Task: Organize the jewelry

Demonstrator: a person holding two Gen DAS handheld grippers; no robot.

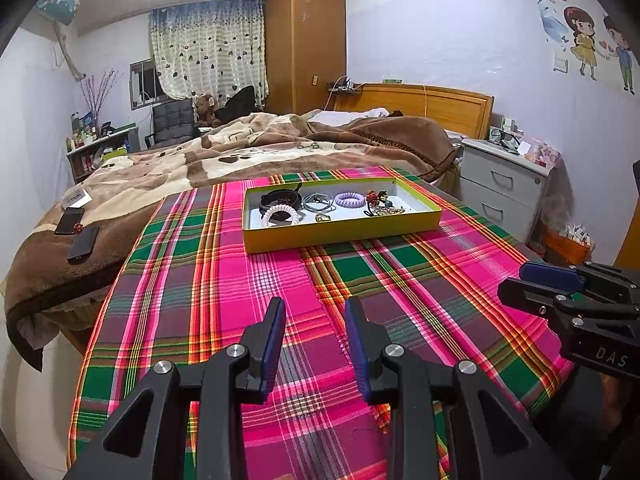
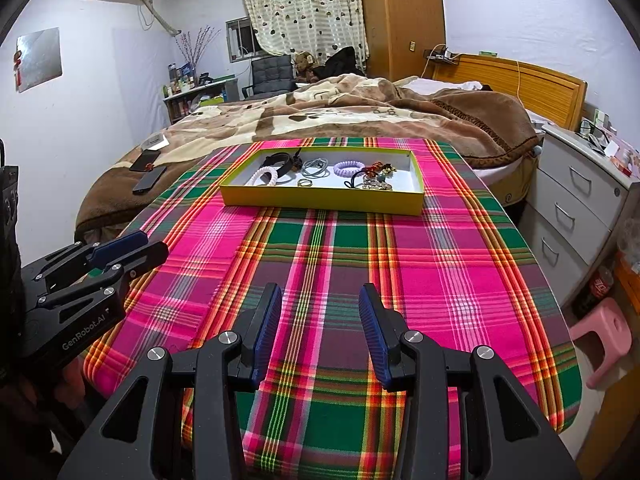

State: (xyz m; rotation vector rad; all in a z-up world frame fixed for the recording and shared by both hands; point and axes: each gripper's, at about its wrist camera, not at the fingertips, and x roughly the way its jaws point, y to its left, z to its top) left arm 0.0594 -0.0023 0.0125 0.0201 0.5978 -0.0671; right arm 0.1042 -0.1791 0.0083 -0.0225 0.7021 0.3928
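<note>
Both the left gripper [image 1: 314, 312] and right gripper [image 2: 320, 300] hover open and empty, well short of the yellow tray [image 2: 320, 199] lying crosswise straight ahead, neither clearly nearer.

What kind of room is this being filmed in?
Most likely a bedroom in someone's home. A bed with a rumpled brown blanket fills the back, a wooden wardrobe stands in the corner, and a white bedside drawer unit sits at the right. The yellow jewelry tray rests on a plaid-covered table.

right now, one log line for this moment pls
left gripper: open, empty | right gripper: open, empty | jewelry in yellow tray | tray on plaid cloth
</note>
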